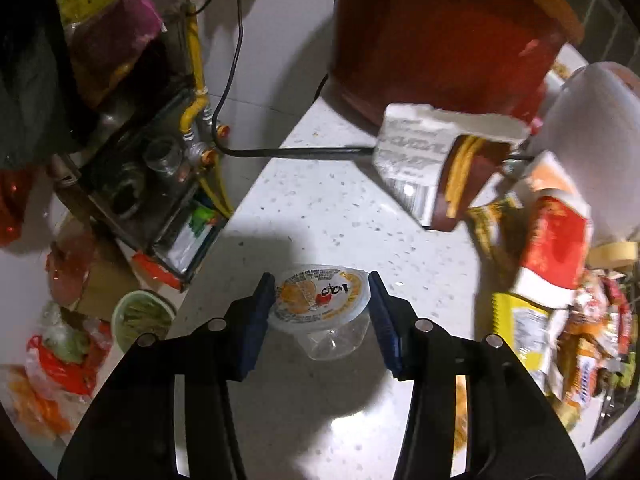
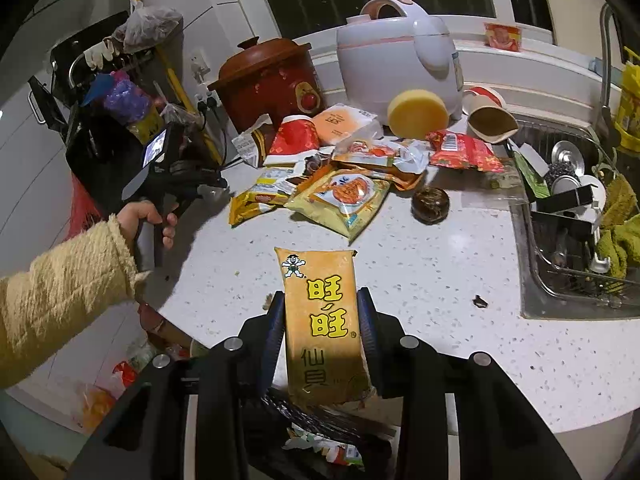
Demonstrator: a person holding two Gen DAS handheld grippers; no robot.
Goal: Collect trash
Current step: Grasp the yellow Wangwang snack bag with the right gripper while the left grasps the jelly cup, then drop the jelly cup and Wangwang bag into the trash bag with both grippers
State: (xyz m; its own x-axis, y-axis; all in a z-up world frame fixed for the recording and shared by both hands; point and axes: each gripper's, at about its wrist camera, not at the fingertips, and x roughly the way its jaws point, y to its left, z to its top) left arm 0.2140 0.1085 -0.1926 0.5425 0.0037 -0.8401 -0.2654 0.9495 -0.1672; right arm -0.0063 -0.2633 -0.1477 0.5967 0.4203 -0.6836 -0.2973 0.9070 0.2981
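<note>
- Speckled white countertop (image 2: 420,264) in a cluttered kitchen, wrappers heaped toward the back wall — both tongs are loaded mid-collection.
- Left gripper (image 1: 322,300): jaws part-closed on either side of a small jelly cup (image 1: 320,308), its printed foil lid facing the camera; pads touch the cup's rim.
- Right gripper (image 2: 320,328): jaws narrowed onto an orange snack packet (image 2: 320,320), held upright near the counter's front edge.
- Below the right gripper sits a dark trash bag (image 2: 320,432) with scraps already inside — judged the drop point.
- Step in hand, as judged: carrying picked items to the bag. Next move calls for bringing each over the opening and easing the jaws apart, packet first since it hangs closest.
- Count: two appliances at the back — one red crock pot (image 2: 268,80), one white rice cooker (image 2: 396,52); one yellow sponge (image 2: 418,114); one tipped paper cup (image 2: 490,120); roughly eight wrappers left in the pile, overlap making it uncertain.
</note>
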